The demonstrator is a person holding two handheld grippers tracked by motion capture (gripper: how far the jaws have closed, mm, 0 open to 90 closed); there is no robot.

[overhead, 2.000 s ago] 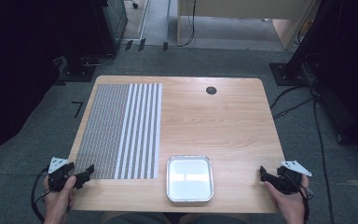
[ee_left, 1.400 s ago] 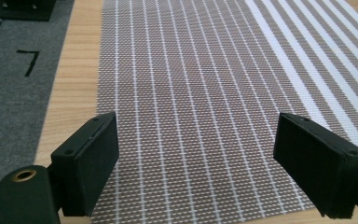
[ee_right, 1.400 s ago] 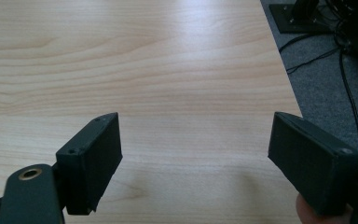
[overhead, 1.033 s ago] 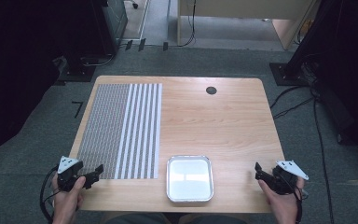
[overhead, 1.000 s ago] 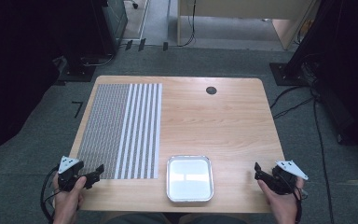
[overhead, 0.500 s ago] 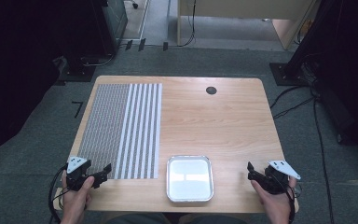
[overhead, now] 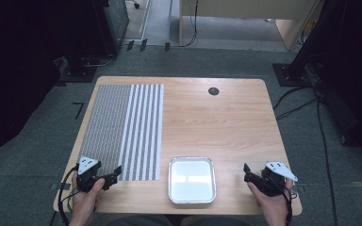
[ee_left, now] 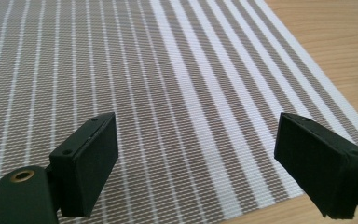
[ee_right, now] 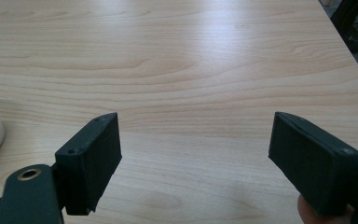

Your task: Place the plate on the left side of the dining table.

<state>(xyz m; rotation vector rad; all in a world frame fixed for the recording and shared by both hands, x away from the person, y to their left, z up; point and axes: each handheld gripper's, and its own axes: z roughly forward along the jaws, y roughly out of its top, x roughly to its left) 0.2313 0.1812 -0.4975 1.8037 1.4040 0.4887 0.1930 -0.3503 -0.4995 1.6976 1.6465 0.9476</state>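
A pale wooden desk [overhead: 207, 122] stands on grey carpet among dark equipment and cables. My left claw [overhead: 114, 173] hovers over the near right corner of the striped placemat [overhead: 122, 127], jaws spread wide and empty. Just beside the mat, at the desk's near edge, sits the white tray [overhead: 192, 180]. My right claw [overhead: 246, 172] gapes wide over bare wood near that tray.

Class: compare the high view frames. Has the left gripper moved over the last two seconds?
Yes. The left gripper has moved inward, from off the table's left edge onto the striped placemat's near corner.
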